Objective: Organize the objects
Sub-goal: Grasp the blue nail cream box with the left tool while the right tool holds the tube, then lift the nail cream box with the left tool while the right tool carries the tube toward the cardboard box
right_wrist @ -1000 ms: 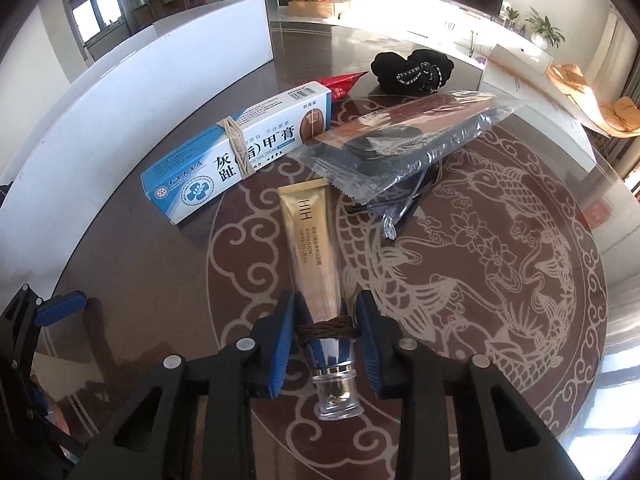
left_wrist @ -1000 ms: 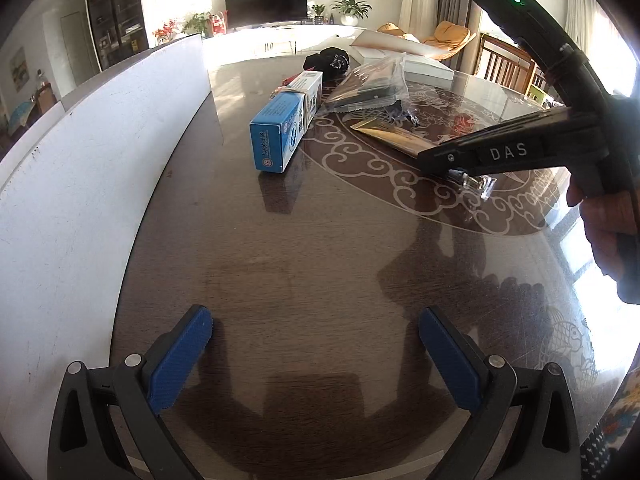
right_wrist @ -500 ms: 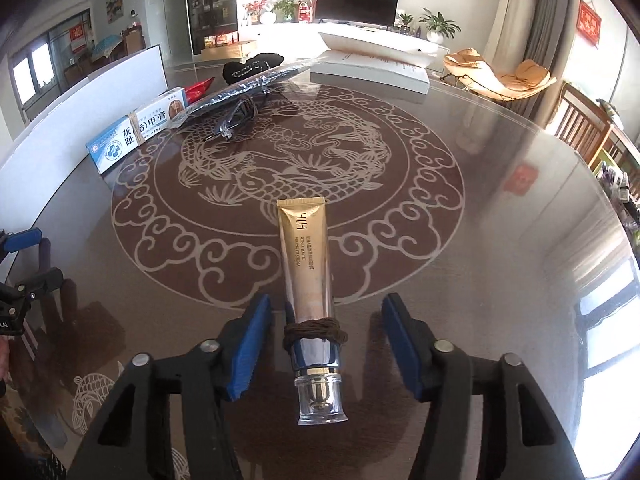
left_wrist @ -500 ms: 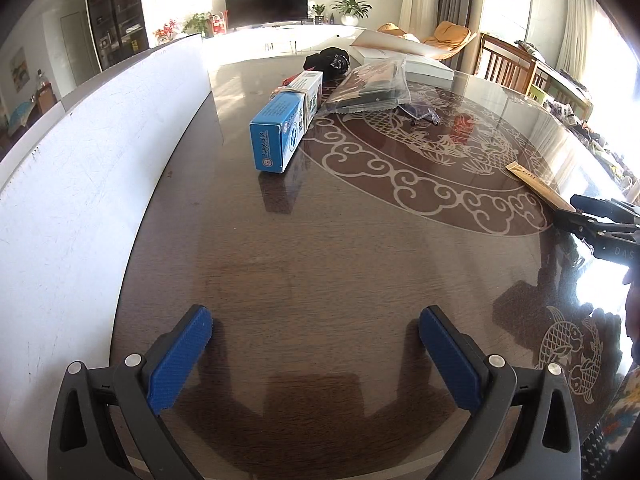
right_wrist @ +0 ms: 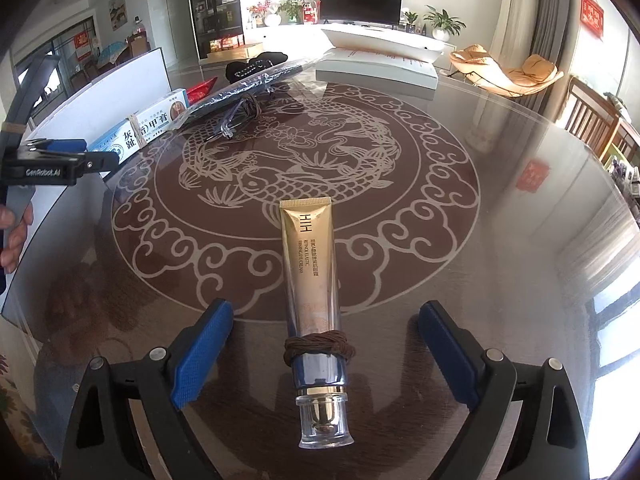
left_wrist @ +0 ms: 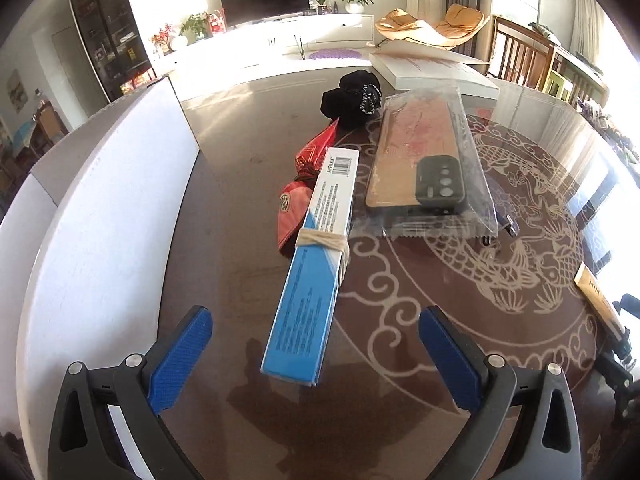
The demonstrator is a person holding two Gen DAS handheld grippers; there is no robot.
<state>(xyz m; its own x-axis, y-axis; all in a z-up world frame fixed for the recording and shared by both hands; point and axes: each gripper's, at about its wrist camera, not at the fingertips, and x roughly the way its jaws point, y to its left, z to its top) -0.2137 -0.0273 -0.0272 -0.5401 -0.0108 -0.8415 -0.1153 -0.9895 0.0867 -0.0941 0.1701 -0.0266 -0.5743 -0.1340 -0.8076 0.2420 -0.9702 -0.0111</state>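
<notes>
Lining my left claw (left_wrist: 316, 354) up on the blue box (left_wrist: 314, 276), gold tube (right_wrist: 310, 268) just let go

Taking the blue box as my landmark: its near end sits between my left claw's wide-open pads, which are not touching it, and its long axis runs away from the claw, almost straight along my pointing line, so my left hand is the nearer one. My right claw (right_wrist: 320, 354) has just been opening and now stands wide, holding nothing; the gold tube lies free on the worktop (right_wrist: 500, 240) between its pads, cap toward me, well to the right of the box. Only the left view shows the red packet (left_wrist: 298, 204) tucked against the box's far-left side and the bagged phone case (left_wrist: 430, 172) just right of it; only the right view shows the tube whole
</notes>
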